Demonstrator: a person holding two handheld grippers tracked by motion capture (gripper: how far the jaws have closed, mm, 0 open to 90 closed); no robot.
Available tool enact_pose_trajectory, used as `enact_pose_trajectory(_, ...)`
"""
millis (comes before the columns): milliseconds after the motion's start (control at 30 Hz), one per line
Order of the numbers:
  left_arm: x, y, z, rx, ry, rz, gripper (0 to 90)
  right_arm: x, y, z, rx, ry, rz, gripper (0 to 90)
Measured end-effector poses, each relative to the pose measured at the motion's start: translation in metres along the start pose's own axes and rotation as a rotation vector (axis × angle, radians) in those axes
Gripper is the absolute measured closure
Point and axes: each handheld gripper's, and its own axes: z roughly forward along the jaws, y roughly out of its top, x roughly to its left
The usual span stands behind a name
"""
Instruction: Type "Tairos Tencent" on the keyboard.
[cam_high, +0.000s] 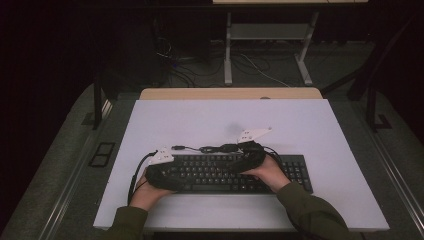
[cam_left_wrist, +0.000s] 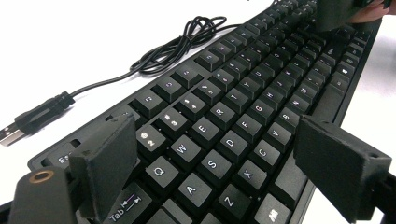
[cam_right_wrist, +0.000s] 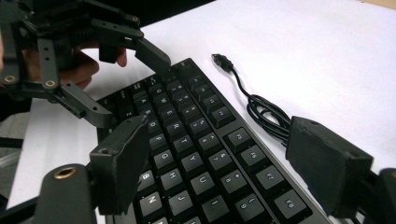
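The black full-size plastic keyboard (cam_high: 235, 172) is set on the white rectangular surface (cam_high: 300, 125), towards its near edge and parallel to it. Its black coiled USB cable (cam_high: 210, 148) is laid just behind the keyboard's far edge, plug towards the surface's left edge.
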Motion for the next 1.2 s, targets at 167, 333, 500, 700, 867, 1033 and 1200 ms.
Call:
enact_pose_trajectory(167, -0.001, 0.000, 0.002, 0.006, -0.006, 0.007, 12.8, 0.001, 0.002, 0.001, 0.001, 0.003, -0.008, 22.1)
enact_pose_trajectory(333, -0.002, 0.000, 0.003, 0.006, -0.009, 0.004, 12.8, 0.003, 0.004, 0.003, -0.007, -0.017, 0.009, 17.8)
enact_pose_trajectory(500, -0.002, 0.000, 0.003, 0.007, -0.012, 0.006, 12.8, 0.003, 0.003, 0.004, -0.010, 0.004, 0.009, 18.0)
enact_pose_trajectory(700, -0.003, 0.000, 0.004, 0.009, -0.016, 0.007, 12.7, 0.002, 0.001, 0.003, 0.038, 0.017, -0.012, 50.3)
enact_pose_trajectory(867, -0.003, 0.000, 0.004, 0.012, -0.018, 0.013, 12.7, 0.002, -0.001, 0.002, 0.073, 0.007, -0.040, 74.0)
enact_pose_trajectory(1033, -0.004, 0.000, 0.004, 0.011, -0.020, 0.009, 12.8, 0.002, -0.003, 0.002, 0.109, 0.006, -0.061, 88.2)
enact_pose_trajectory(1200, -0.004, 0.000, 0.004, 0.011, -0.017, 0.010, 12.7, 0.000, -0.006, 0.005, 0.153, 0.004, -0.078, 89.2)
